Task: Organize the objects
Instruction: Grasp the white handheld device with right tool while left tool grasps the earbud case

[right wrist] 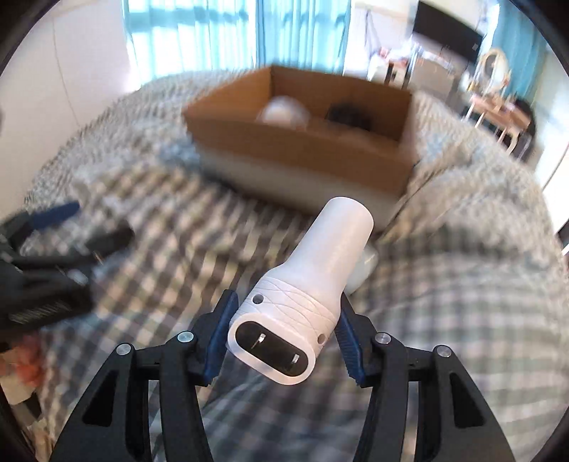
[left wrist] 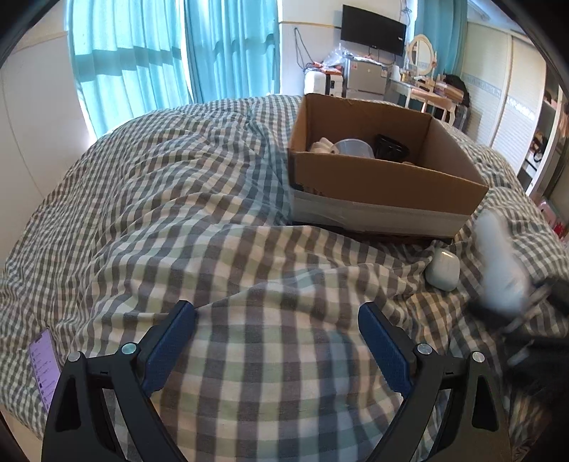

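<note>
My right gripper is shut on a white cylindrical device with a black oval end, held above the checked bedspread and pointing toward the cardboard box. In the left wrist view the same device shows as a white blur at the right edge. My left gripper is open and empty, low over the bedspread. A small white earbud case lies on the bed near the box's front right corner. The cardboard box holds a clear cup, a white item and a black item.
A phone with a lit purple screen lies on the bed at the left. Blue curtains hang behind the bed. A dresser, mirror and monitor stand at the far wall. The left gripper shows blurred in the right wrist view.
</note>
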Available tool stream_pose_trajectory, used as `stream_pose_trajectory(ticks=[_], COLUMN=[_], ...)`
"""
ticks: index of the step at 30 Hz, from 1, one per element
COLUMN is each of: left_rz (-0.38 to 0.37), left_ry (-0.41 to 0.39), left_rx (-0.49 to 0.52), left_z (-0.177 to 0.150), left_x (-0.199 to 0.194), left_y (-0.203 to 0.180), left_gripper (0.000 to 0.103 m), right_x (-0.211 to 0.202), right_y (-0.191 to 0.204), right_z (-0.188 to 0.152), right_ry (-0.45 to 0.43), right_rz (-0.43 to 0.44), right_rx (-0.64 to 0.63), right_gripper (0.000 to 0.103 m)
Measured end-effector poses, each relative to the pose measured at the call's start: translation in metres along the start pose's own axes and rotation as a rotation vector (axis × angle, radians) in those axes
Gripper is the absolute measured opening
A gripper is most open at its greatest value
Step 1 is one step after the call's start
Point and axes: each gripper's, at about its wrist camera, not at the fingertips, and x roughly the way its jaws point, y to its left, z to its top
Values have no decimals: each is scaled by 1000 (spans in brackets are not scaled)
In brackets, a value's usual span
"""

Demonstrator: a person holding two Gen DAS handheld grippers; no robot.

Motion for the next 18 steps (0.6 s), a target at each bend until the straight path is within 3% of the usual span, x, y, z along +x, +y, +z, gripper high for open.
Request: stream_pose_trajectory(ticks=[4,12,18], left_rz=[-38,-154,-236], left_ry=[10,28,119], left_rx=[23,131,202], left_z=[11,25,22], left_x=[2,24,55], left_y=[-22,-103,-141], left_gripper=[96,96,84], right_x=[-20,-32,-17], right_y=[-29,-72,-101], right_z=[23,32,35], right_ry=[-74,-115,-94], right_rz=[-69,-106,-88], right_rx=[31,62,79], right_gripper=[54,54,54])
